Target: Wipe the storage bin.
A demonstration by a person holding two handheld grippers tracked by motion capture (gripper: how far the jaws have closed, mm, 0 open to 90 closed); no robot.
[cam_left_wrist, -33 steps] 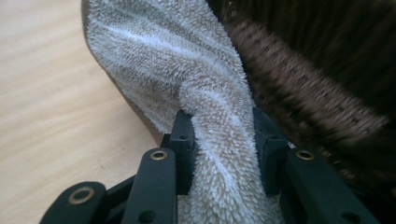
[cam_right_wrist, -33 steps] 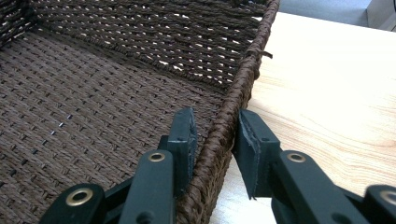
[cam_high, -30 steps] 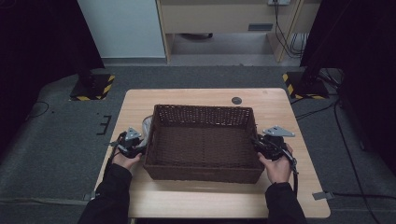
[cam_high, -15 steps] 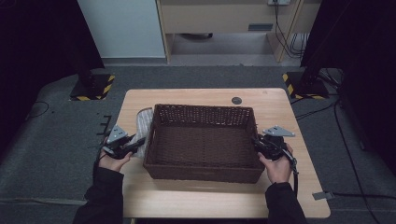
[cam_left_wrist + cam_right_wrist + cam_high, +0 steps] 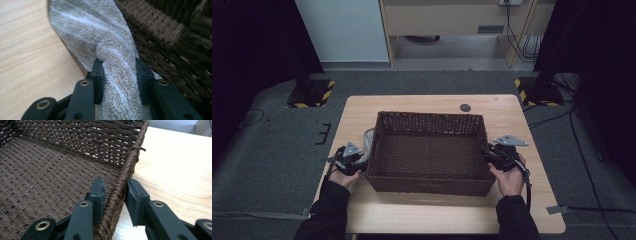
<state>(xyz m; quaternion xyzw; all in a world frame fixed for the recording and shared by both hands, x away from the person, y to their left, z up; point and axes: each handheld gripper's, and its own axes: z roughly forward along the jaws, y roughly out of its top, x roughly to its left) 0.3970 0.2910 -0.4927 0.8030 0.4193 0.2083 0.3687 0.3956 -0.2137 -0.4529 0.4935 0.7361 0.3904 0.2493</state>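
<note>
Item 1, wicker basket (image 5: 430, 152): dark brown, rectangular, open-topped, standing at the middle of the tabletop (image 5: 422, 210). I take it as my landmark. In the right gripper view its woven floor and far wall show bare.

Item 2, grey towel (image 5: 110, 50): fluffy, pale grey, lying on the tabletop against the outside of the basket's left wall. In the high view I see a pale fold of it (image 5: 368, 141) just beside the basket's left rim, toward the far corner.

Item 3, left hand-held gripper (image 5: 119, 72): at the basket's left side, outside the wall, low on the tabletop. Its jaws are clamped on the grey towel; the cloth bunches up between the two pads and fans out beyond them. In the high view I see it (image 5: 357, 162) touching the basket's left side, near the front corner.

Item 4, right hand-held gripper (image 5: 115, 191): at the basket's right rim. One jaw stands inside the basket and one outside, pinched on the braided rim between them. In the high view it (image 5: 490, 156) sits at the right wall, about midway along, with its grey plate on top.

Item 5, small dark round disc (image 5: 465, 107): on the tabletop beyond the basket's far wall, apart from it.
</note>
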